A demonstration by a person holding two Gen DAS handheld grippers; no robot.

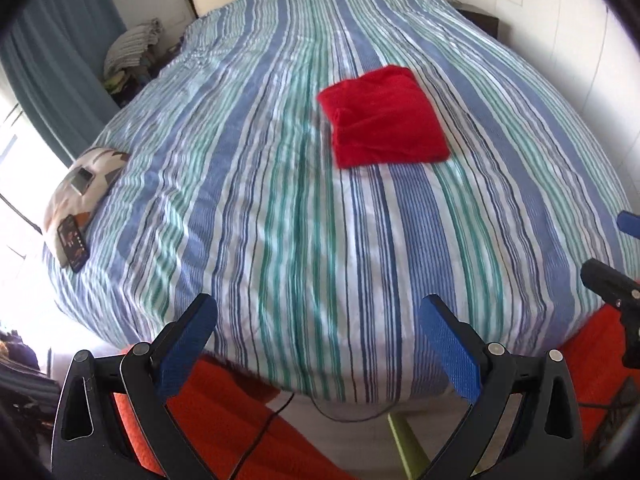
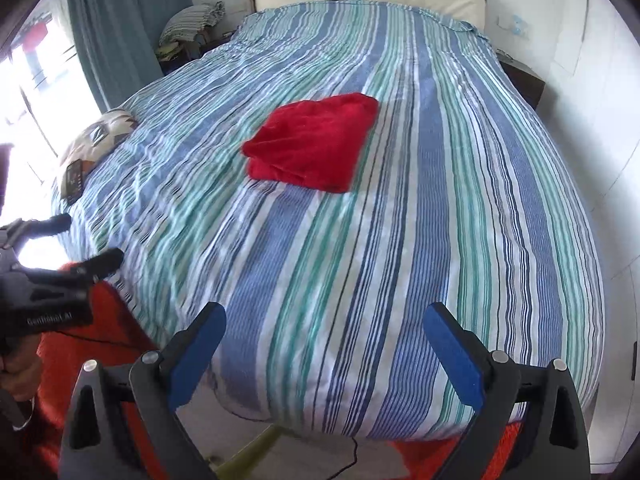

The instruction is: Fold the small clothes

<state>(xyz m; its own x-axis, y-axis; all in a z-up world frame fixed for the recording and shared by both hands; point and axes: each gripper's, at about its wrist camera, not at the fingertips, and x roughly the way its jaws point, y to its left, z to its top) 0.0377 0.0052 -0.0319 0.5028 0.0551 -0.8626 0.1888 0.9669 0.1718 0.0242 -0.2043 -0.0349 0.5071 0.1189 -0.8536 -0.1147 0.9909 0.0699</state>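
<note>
A red garment (image 1: 386, 118) lies folded into a rough square on the striped bedspread (image 1: 280, 220), near the middle of the bed; it also shows in the right wrist view (image 2: 314, 142). My left gripper (image 1: 318, 312) is open and empty, held back over the bed's foot edge, well short of the garment. My right gripper (image 2: 324, 320) is open and empty too, also over the foot edge. The right gripper shows at the right edge of the left wrist view (image 1: 612, 252). The left gripper shows at the left of the right wrist view (image 2: 86, 240).
A patterned cushion (image 1: 86, 184) with a phone (image 1: 73, 246) on it lies at the bed's left edge. An orange rug (image 1: 224, 412) and a black cable (image 1: 260, 432) are on the floor below the foot. A nightstand (image 2: 524, 80) stands at the far right, clutter (image 1: 132, 56) at the far left.
</note>
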